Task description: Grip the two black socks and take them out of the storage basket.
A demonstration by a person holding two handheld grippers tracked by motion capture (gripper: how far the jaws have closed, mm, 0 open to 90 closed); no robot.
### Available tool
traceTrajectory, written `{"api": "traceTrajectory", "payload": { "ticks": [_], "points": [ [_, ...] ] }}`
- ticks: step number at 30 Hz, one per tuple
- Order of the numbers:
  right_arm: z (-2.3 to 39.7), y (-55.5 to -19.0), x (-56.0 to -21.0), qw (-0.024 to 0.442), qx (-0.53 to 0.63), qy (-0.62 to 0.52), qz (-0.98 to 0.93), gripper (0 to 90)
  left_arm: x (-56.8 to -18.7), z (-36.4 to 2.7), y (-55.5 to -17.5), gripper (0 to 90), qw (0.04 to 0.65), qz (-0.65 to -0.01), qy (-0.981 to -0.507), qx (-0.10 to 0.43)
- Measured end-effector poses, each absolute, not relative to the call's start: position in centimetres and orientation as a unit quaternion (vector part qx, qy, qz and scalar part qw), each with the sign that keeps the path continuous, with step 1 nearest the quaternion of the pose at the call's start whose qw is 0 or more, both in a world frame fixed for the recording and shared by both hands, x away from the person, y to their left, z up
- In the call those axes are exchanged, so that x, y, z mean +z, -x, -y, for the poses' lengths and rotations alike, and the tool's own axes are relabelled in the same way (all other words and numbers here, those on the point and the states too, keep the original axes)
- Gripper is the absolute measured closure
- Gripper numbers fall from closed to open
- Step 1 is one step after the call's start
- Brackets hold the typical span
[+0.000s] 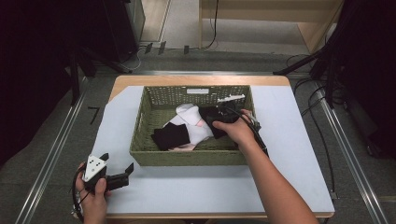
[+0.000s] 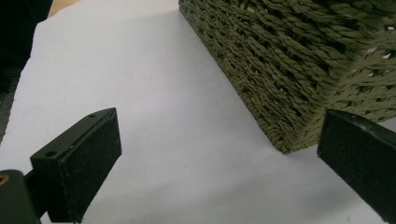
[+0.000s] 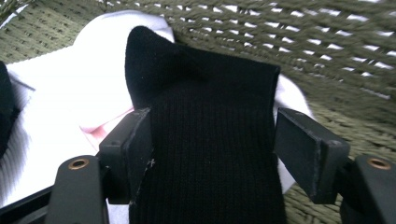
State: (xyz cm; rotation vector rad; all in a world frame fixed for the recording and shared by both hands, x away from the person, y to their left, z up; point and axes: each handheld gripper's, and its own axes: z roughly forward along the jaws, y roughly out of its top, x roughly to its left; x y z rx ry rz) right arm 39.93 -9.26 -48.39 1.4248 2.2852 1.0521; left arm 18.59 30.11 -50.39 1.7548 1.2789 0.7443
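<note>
Reaching into the woven basket (image 1: 140, 154) at frame centre, the right gripper (image 3: 212, 140) straddles a black sock (image 3: 210, 154), probably for lifting, while the left gripper (image 2: 219, 158) waits unclenched, lower left.

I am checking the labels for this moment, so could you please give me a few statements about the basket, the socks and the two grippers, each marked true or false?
1. The right gripper is inside the green woven basket. True.
2. The black sock sits between the right gripper's jaws. True.
3. The left gripper holds a white sock. False: its jaws stand open over the bare table, outside the basket.
4. The basket holds only black socks. False: a white sock lies there too.
5. The basket stands on the floor. False: it stands on the table.
</note>
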Motion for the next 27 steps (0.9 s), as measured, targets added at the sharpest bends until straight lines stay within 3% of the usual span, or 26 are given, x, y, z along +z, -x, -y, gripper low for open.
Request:
{"api": "traceTrajectory", "payload": {
  "ticks": [5,8,9,10,11,13,22,27],
  "points": [
    [8.6,-39.6,-49.2,0.101,0.337,-0.461,-0.814,37.5,-50.4,-30.1,-18.6,0.5,0.411,-0.508,-0.697,0.294],
    [8.5,-39.6,-49.3,0.111,0.318,-0.438,-0.834,43.3,-50.4,-30.1,-18.6,0.5,0.411,-0.508,-0.698,0.294],
    [8.4,-39.6,-49.3,0.116,0.313,-0.428,-0.840,47.4,-50.4,-30.1,-18.6,0.5,0.410,-0.508,-0.698,0.294],
    [8.5,-39.5,-48.9,0.116,0.306,-0.421,-0.846,63.4,-50.4,-30.1,-18.6,0.6,0.411,-0.508,-0.698,0.294],
    [8.5,-39.5,-48.9,0.116,0.306,-0.421,-0.846,63.4,-50.4,-30.1,-18.6,0.6,0.410,-0.508,-0.698,0.294],
    [8.6,-39.4,-48.5,0.117,0.305,-0.416,-0.849,77.7,-50.4,-30.1,-18.6,0.5,0.411,-0.508,-0.698,0.293],
    [9.2,-38.7,-46.3,0.206,0.378,-0.379,-0.819,81.0,-50.4,-30.1,-18.7,0.5,0.409,-0.508,-0.698,0.294],
    [9.6,-38.1,-45.6,0.233,0.403,-0.378,-0.800,81.0,-50.4,-30.1,-18.6,0.5,0.410,-0.508,-0.698,0.294]
  ]
}}
